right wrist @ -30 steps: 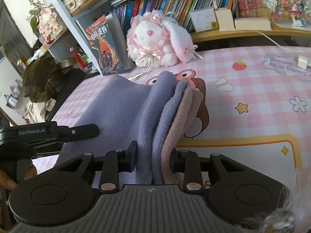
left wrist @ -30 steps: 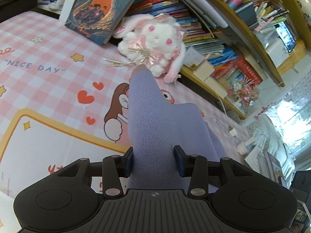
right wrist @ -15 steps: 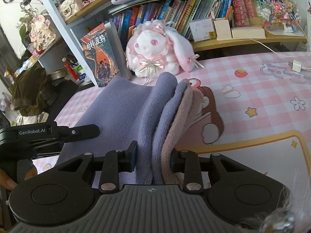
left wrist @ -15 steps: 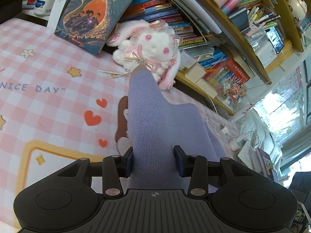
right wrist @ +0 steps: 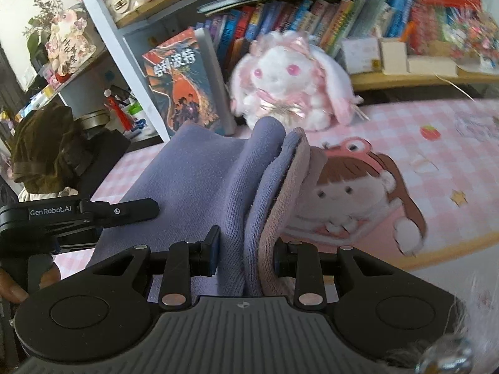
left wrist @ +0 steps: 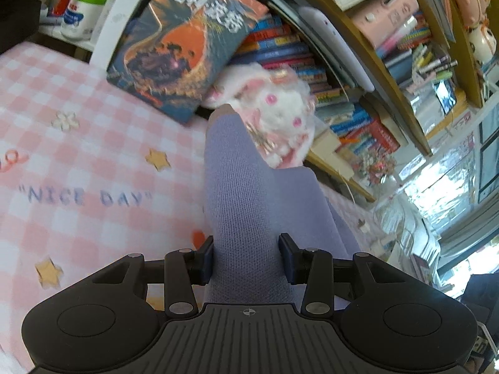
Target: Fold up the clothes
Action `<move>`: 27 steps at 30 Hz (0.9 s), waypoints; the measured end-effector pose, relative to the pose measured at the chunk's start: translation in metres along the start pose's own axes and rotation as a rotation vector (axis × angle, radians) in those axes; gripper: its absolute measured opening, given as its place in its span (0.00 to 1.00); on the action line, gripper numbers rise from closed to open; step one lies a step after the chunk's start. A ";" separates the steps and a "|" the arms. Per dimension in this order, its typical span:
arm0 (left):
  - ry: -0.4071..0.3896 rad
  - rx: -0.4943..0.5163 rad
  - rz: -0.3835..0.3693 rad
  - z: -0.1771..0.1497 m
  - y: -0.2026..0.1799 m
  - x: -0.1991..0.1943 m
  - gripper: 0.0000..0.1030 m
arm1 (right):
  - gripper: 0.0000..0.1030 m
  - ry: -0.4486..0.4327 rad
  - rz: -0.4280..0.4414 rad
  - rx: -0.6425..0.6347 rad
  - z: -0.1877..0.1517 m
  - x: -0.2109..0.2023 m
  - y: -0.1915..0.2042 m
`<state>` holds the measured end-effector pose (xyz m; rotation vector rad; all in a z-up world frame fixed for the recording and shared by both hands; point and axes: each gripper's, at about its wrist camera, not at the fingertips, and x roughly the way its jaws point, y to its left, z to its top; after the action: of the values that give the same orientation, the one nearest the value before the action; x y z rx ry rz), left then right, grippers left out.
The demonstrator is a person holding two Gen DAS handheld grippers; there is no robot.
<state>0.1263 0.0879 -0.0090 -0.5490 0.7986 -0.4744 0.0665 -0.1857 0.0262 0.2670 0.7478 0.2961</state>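
Left wrist view: pink checked tablecloth (left wrist: pixel 78 162) lettered "NICE DAY", strewn with stars and a flower. Behind it, wooden bookshelf (left wrist: pixel 368 71) crammed with books. Next down in size, lilac knit garment (left wrist: pixel 246 205), held up off the cloth in a rounded fold running forward toward the shelf, its far end overlapping a white and pink plush rabbit (left wrist: pixel 277 109) in the picture. Large illustrated book (left wrist: pixel 184 46) leaning upright just left of the rabbit. Left gripper (left wrist: pixel 246 258) clamped on the near fold of the garment, both pads pressed against the knit.

Right wrist view: same tablecloth (right wrist: pixel 436 162), printed here with a cartoon girl in a frog hat. Garment (right wrist: pixel 199 180) spread as a taut sheet between the two tools, with bunched lilac layers and a pinkish-beige inner layer standing up in ridges. Rabbit (right wrist: pixel 290 81) seated at the back edge, beside the book (right wrist: pixel 184 84). Right gripper (right wrist: pixel 246 258) pinching those bunched layers tight. Left gripper (right wrist: pixel 124 212) seen side-on at the garment's left edge, marked "GenRobot.AI", with part of a hand below it.
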 end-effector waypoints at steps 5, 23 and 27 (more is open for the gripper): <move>-0.044 0.005 -0.002 0.031 0.018 0.008 0.39 | 0.27 -0.021 -0.006 -0.044 0.024 0.030 0.019; -0.127 -0.031 0.028 0.067 0.071 0.043 0.40 | 0.27 -0.073 0.084 -0.050 0.060 0.116 0.011; -0.040 -0.032 0.090 0.059 0.084 0.062 0.41 | 0.28 -0.007 0.104 0.075 0.048 0.140 -0.010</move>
<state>0.2256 0.1318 -0.0602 -0.5481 0.7897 -0.3676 0.1989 -0.1516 -0.0305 0.3782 0.7405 0.3656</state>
